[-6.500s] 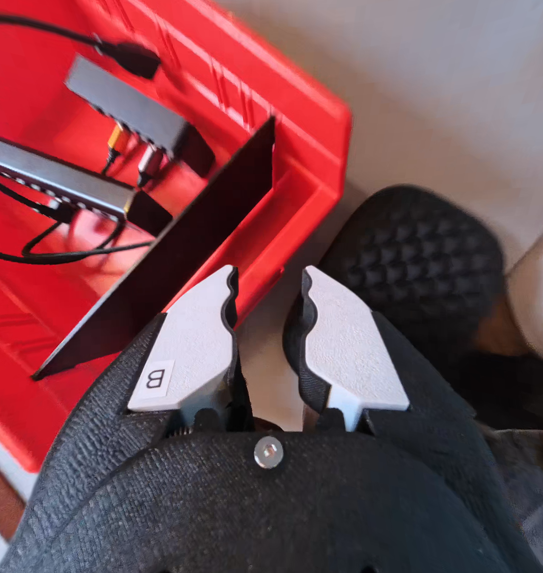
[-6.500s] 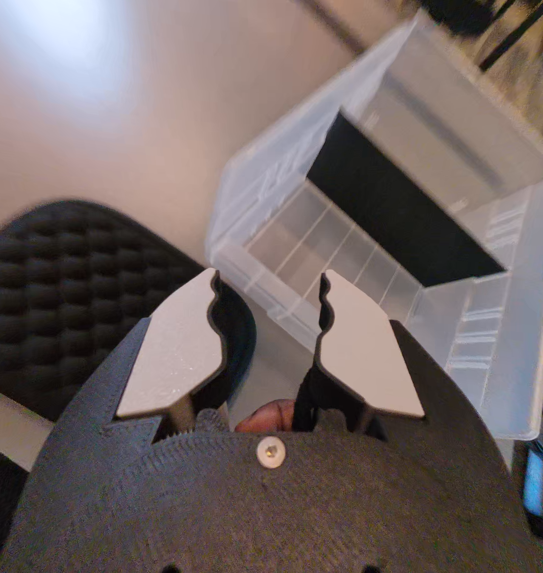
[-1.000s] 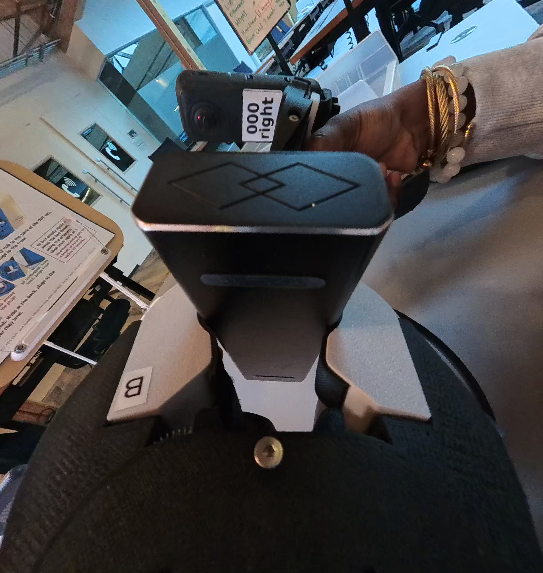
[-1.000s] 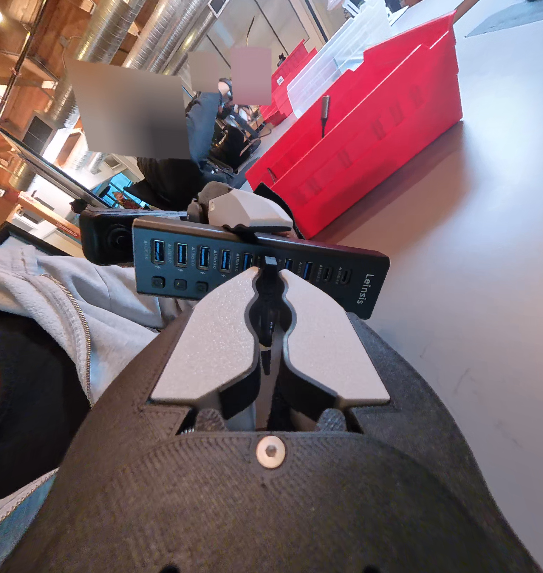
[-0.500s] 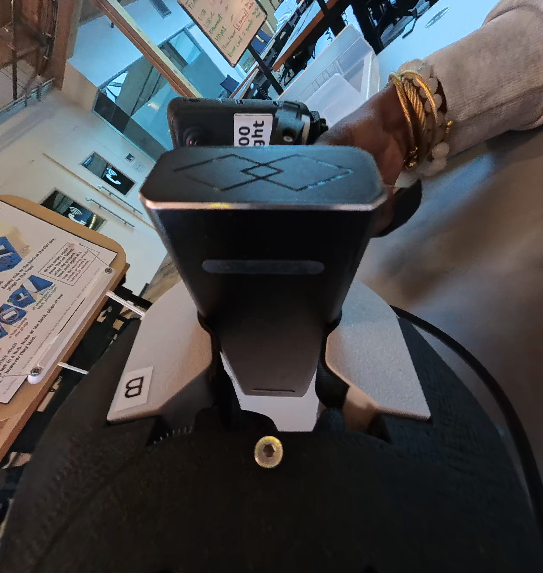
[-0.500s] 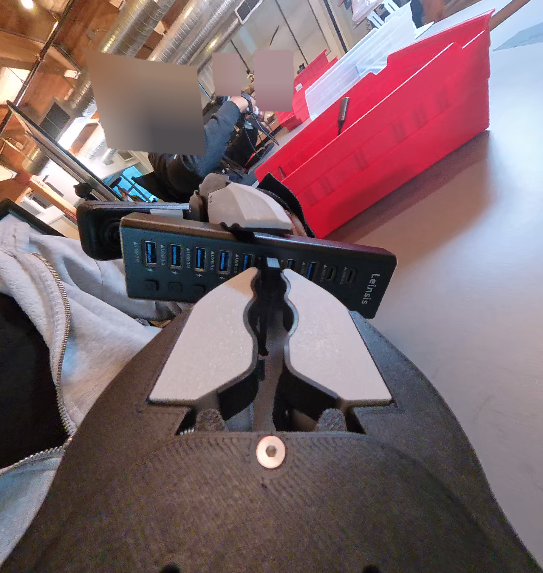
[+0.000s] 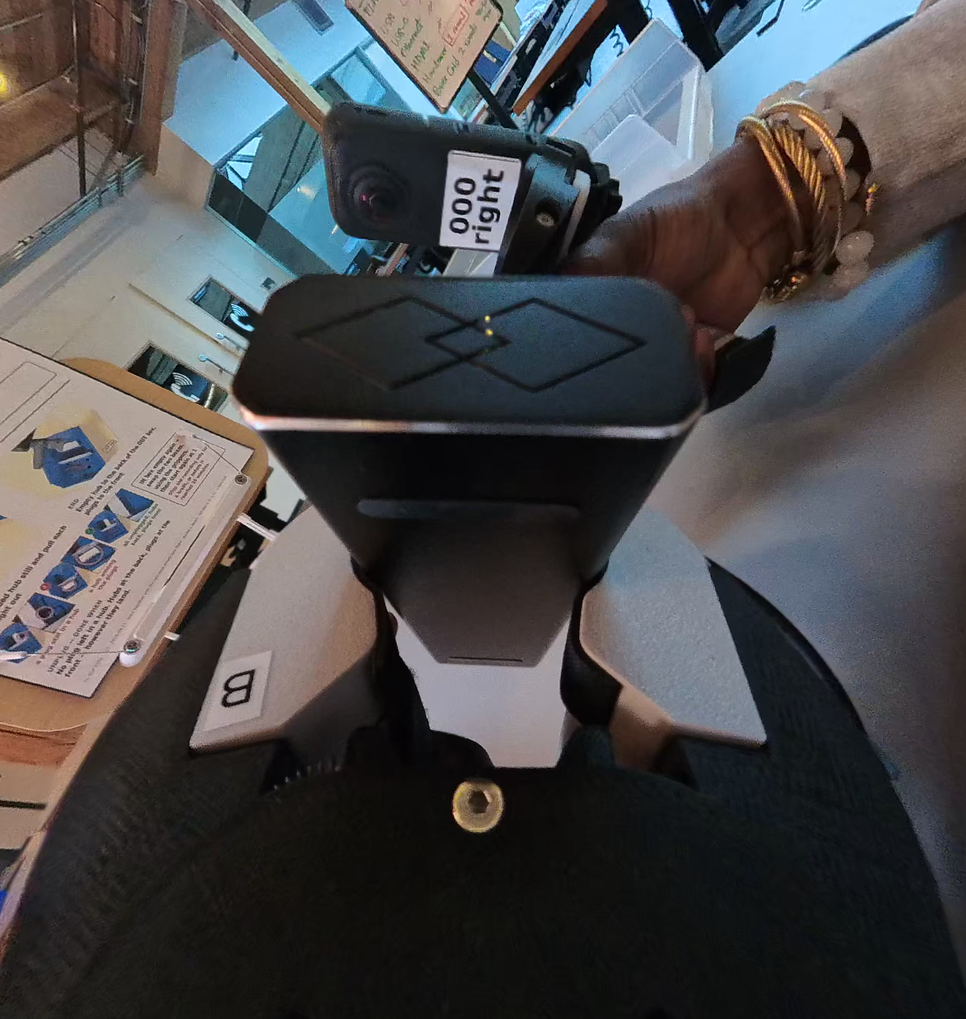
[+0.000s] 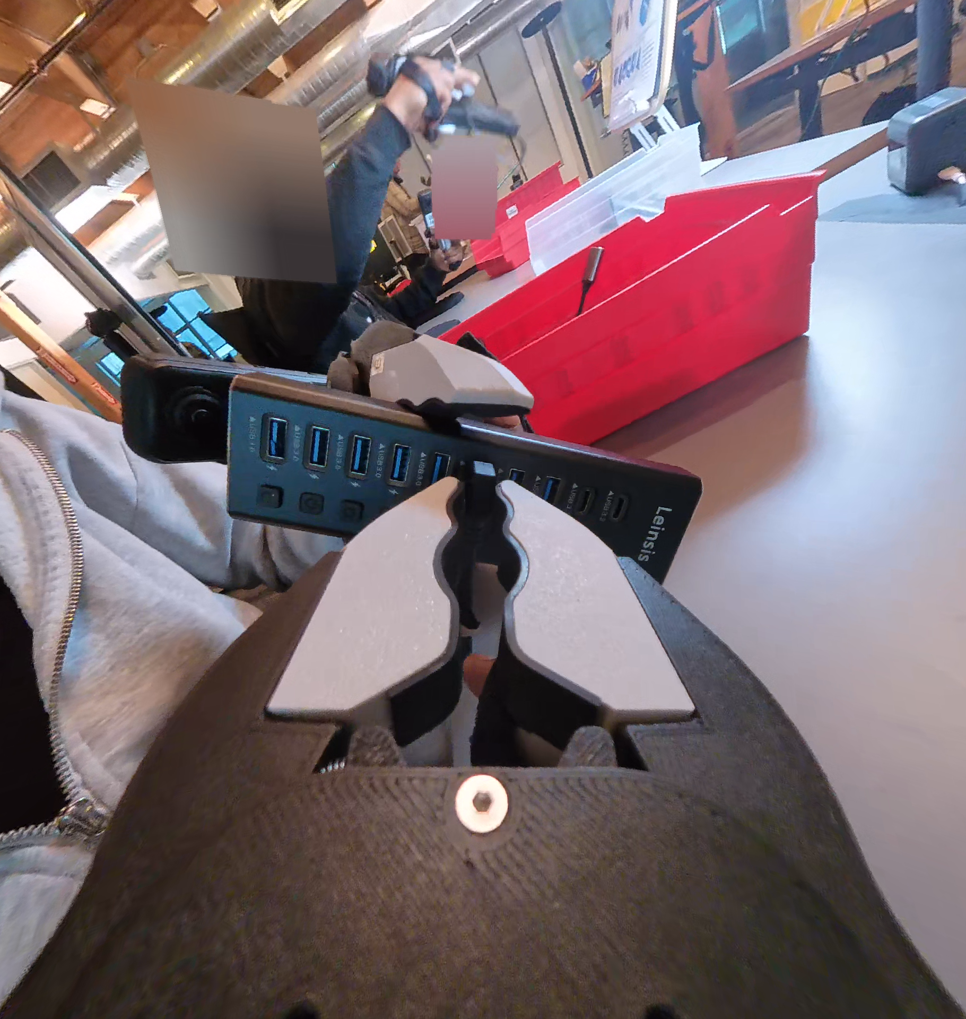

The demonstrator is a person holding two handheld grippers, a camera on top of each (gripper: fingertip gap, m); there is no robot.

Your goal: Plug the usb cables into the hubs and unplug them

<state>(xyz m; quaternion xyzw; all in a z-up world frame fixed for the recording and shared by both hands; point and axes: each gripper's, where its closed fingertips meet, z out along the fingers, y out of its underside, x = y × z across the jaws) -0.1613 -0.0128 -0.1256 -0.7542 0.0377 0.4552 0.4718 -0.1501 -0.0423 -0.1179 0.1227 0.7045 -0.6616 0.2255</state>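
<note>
My left gripper point(image 7: 478, 573) is shut on a long black USB hub point(image 7: 469, 441), seen end-on in the left wrist view. In the right wrist view the hub point(image 8: 359, 468) lies crosswise, its row of blue ports facing me, with the left gripper's grey finger point(image 8: 447, 380) on its top. My right gripper point(image 8: 478, 488) is shut on a black USB plug point(image 8: 478, 529). The plug's tip meets a port in the middle of the row; how deep it sits I cannot tell. The right gripper's camera point(image 7: 442, 187) and the hand point(image 7: 706, 248) holding it show behind the hub.
A red bin point(image 8: 662, 320) with a cable end standing up in it sits on the grey table point(image 8: 855, 496), with a clear bin point(image 8: 607, 209) behind it. An instruction board point(image 7: 83, 524) stands at the left. People work at the far side.
6.5 s ago both grippers were open and empty over the bins. Over the last second both stay shut on hub and plug, held together, and the views have tilted a little.
</note>
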